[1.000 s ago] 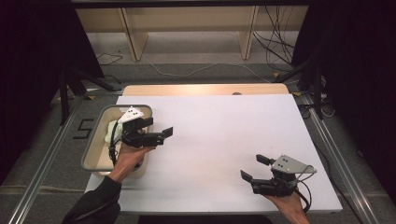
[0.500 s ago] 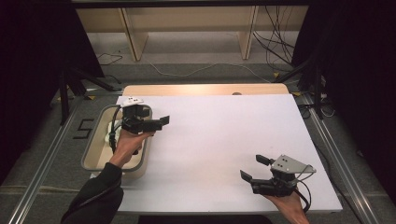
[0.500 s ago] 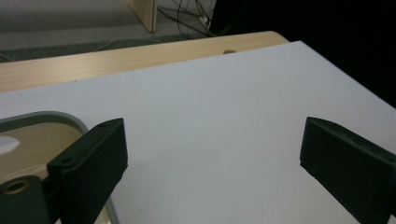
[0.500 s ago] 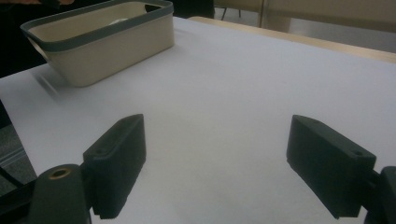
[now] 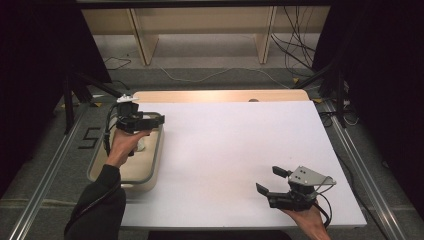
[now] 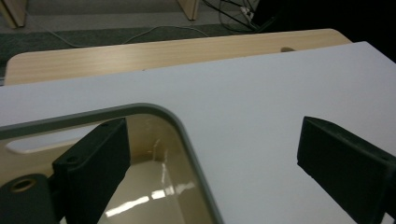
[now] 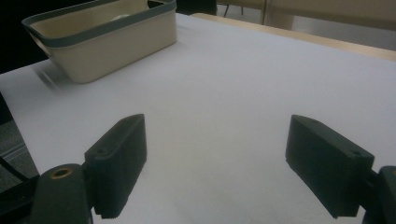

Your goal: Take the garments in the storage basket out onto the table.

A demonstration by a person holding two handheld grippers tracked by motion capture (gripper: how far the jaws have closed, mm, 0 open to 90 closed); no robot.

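Left tongs (image 5: pixel 150 121) apart above beige tub (image 5: pixel 154 165), right tongs (image 5: pixel 272 181) apart over white table (image 5: pixel 235 145), tub contents unclear.

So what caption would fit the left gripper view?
Open left gripper straddling the grey-rimmed beige tub's corner on the white table.

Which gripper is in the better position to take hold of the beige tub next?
Probably the left. The left gripper hangs open over the beige tub, at its far corner. The right gripper, also open, is far off near the table's front edge.
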